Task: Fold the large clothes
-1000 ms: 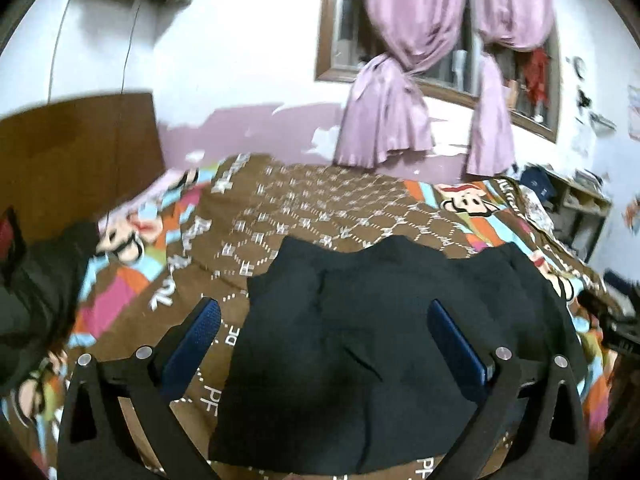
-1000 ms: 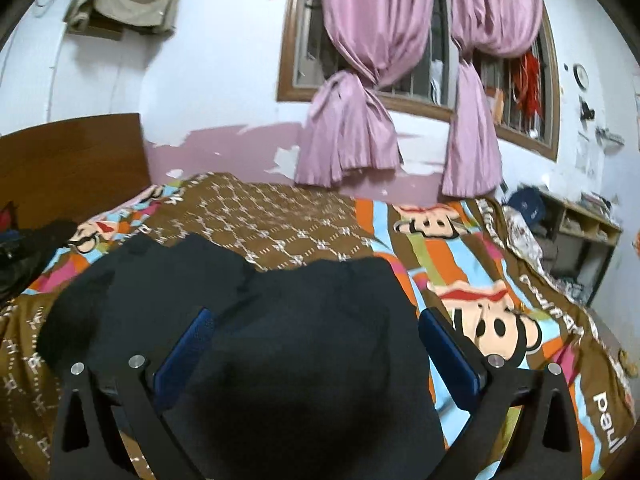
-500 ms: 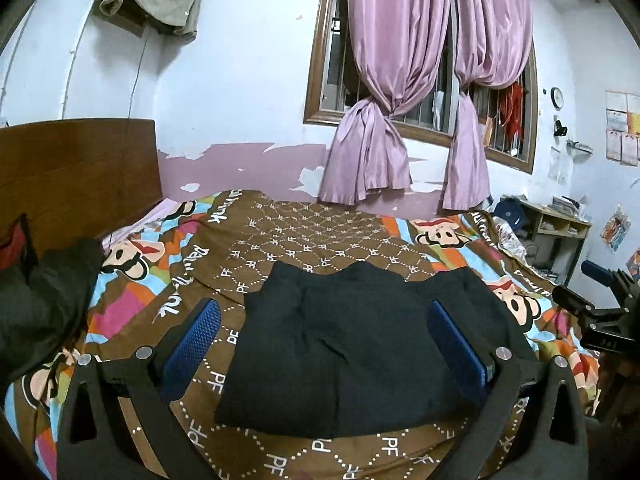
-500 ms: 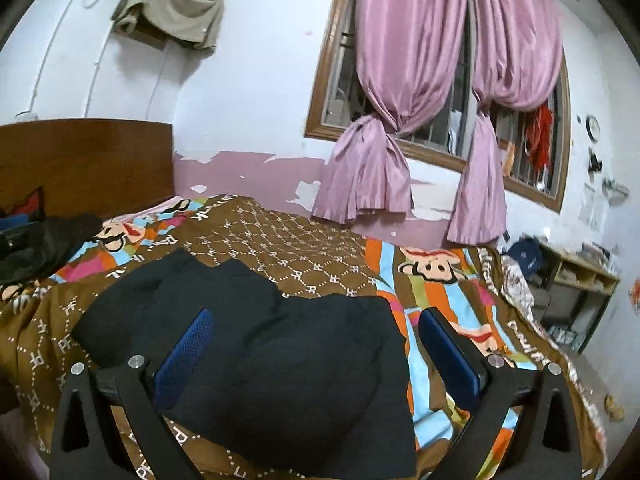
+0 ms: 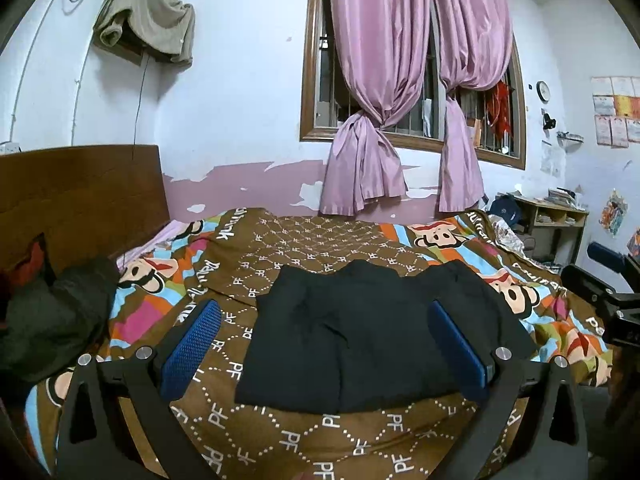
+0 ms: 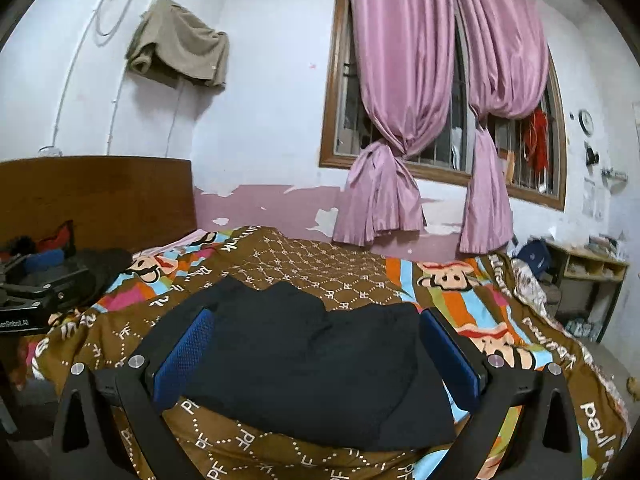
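Looking along both tongs, we see one black garment lying folded on the bed, ahead of and below us, its long axis running left to right. The left tongs and right tongs both stand apart, holding nothing, above its near edge. We judge neither nearer. Counted: one black garment, two tongs, one dark heap far left.

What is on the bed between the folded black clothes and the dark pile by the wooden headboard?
Only bedspread: the colourful monkey-print cover lies bare between the folded black garment and the dark heap of clothes, seen in the left wrist view.
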Action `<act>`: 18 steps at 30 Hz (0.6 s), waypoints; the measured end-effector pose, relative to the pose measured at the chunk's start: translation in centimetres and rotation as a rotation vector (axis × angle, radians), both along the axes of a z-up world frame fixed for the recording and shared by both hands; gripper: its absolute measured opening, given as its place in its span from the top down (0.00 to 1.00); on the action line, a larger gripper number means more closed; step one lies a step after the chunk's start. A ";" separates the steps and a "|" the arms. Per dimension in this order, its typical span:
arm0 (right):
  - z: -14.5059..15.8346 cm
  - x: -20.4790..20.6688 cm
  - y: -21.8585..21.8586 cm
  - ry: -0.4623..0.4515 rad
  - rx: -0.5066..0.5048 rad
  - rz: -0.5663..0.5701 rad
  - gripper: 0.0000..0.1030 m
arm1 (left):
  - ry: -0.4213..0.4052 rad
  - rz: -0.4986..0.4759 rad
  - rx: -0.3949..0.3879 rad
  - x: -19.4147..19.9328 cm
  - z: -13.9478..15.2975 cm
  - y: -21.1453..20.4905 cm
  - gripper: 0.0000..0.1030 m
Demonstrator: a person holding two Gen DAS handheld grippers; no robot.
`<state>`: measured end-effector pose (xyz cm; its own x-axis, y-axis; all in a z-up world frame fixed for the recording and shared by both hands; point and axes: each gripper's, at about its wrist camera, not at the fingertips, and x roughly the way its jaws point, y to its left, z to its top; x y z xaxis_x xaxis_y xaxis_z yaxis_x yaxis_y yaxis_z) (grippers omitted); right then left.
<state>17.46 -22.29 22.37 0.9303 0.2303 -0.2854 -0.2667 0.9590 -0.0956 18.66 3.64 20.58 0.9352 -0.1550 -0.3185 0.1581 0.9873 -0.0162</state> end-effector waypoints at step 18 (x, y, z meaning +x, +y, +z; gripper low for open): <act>-3.9 -6.8 1.3 -0.018 -0.075 -0.002 0.00 | -0.010 -0.033 0.059 -6.8 -3.0 -1.1 0.02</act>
